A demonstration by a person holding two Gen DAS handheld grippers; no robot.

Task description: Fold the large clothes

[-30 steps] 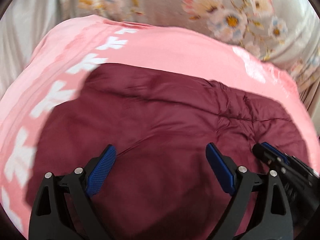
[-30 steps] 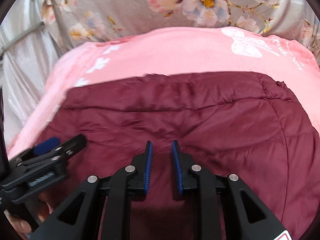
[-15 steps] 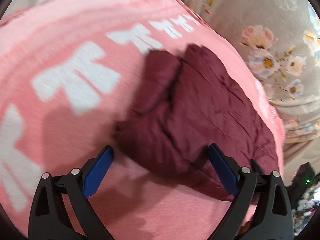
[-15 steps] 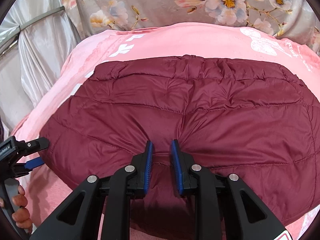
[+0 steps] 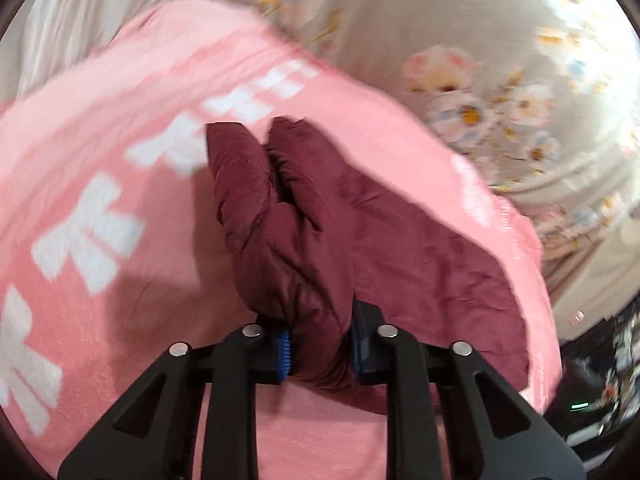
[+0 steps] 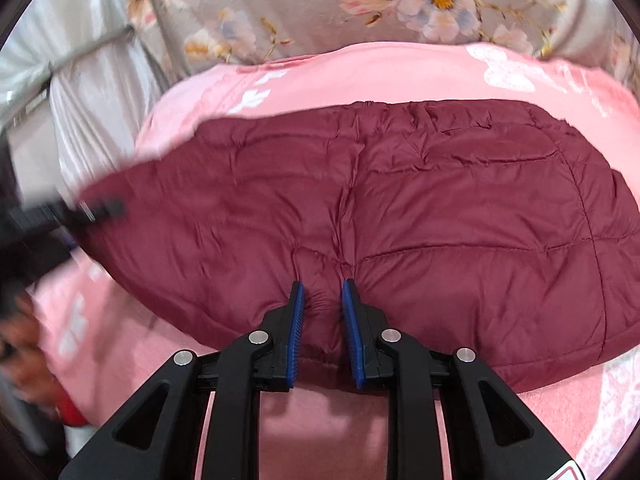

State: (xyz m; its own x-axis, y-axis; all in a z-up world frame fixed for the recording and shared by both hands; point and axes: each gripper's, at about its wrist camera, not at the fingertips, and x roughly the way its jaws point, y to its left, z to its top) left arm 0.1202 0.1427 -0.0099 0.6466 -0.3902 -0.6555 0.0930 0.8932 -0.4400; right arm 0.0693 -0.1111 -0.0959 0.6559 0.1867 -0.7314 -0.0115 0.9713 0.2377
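A maroon quilted puffer jacket (image 6: 420,208) lies folded on a pink blanket with white bows (image 6: 360,72). My right gripper (image 6: 322,312) is shut on the jacket's near edge, fabric bunched between the blue pads. In the left wrist view my left gripper (image 5: 320,344) is shut on a thick fold at the jacket's (image 5: 328,240) left end, which stretches away over the pink blanket (image 5: 120,160). The left gripper also shows blurred at the left of the right wrist view (image 6: 60,216), at the jacket's left edge.
A grey floral curtain (image 6: 360,8) hangs behind the bed. A silver sheet and metal rail (image 6: 80,80) stand at the left. A hand (image 6: 20,344) shows at the lower left. Dark clutter (image 5: 592,380) lies past the bed's right edge.
My left gripper swung to the jacket's left end and closed on a thick fold. My right gripper stayed shut on the near edge; the jacket's left side is lifted.
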